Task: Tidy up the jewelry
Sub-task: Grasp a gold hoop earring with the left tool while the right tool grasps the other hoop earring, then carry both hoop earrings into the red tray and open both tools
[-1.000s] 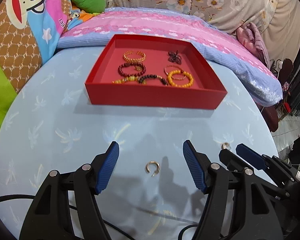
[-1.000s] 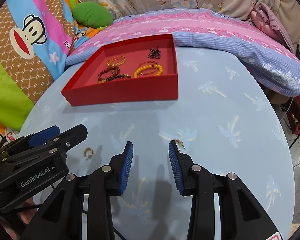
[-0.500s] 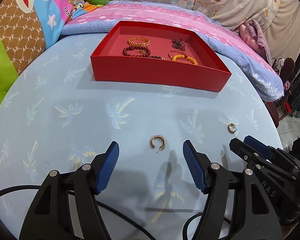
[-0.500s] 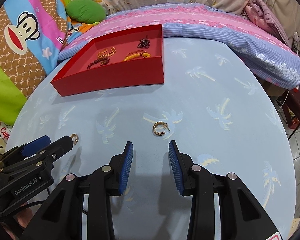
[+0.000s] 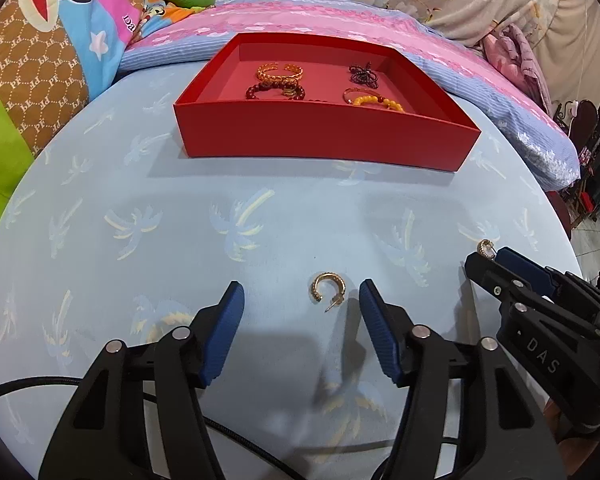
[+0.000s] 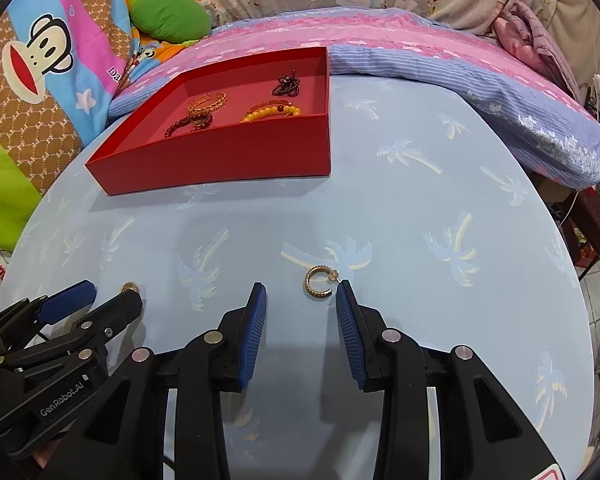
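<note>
Two gold hoop earrings lie on the light blue table. One earring (image 5: 329, 286) lies between the blue fingertips of my open left gripper (image 5: 301, 294), nearer the right one. The other earring (image 6: 318, 281) lies between the tips of my open right gripper (image 6: 301, 298). Each earring shows small in the other view, beside the other gripper's tips: in the left wrist view (image 5: 485, 247) and in the right wrist view (image 6: 129, 288). The red tray (image 5: 324, 138) farther back holds several bracelets and a dark ornament; it also shows in the right wrist view (image 6: 228, 160).
The round table (image 5: 140, 240) with a palm-print cloth ends close on the right. A pink and blue pillow (image 5: 500, 92) and cartoon bedding (image 5: 40, 60) lie behind the tray. A green cushion (image 6: 170, 16) is at the back left.
Both grippers have pulled back and settled, so each earring now lies between a pair of fingertips. The tray looks farther away. Both grippers stay open.
</note>
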A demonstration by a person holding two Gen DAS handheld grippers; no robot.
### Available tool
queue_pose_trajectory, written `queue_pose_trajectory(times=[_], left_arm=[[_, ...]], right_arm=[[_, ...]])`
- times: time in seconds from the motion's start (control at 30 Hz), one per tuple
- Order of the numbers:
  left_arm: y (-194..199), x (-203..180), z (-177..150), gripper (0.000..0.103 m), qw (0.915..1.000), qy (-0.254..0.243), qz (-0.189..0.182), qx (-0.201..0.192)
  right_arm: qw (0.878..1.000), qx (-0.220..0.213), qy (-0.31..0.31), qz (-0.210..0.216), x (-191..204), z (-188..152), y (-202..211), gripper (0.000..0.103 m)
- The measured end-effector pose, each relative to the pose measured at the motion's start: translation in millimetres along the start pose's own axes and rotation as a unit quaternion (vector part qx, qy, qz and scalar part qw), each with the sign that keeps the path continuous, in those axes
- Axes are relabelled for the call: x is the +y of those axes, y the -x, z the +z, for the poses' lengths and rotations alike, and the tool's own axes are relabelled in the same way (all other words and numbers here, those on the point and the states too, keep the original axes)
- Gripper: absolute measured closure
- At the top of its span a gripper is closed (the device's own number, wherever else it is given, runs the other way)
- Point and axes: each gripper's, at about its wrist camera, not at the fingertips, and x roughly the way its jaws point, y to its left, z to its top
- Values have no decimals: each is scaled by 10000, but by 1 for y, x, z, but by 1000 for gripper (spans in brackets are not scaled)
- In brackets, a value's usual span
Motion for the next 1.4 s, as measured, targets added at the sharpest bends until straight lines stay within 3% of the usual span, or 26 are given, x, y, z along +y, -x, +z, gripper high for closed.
queue_pose_trajectory(times=[0.17,0.43,0.93,1.4], left_arm=[[-2,-2,2,58,9999,-99,9,-23],[-2,-2,2,86,9998,-155,-143,-11],[16,-7,12,86,9993,-147,-333,-59],[43,-15,71,86,9974,-378,-114,-600]], right_arm=[[9999,-28,54,-118,0,3,-2,79],[9999,-30,37,-137,-1,4,-4,94],[9998,-159,-31,118,2,10,18,97],[9974,-604,131,380,18,66,39,97]])
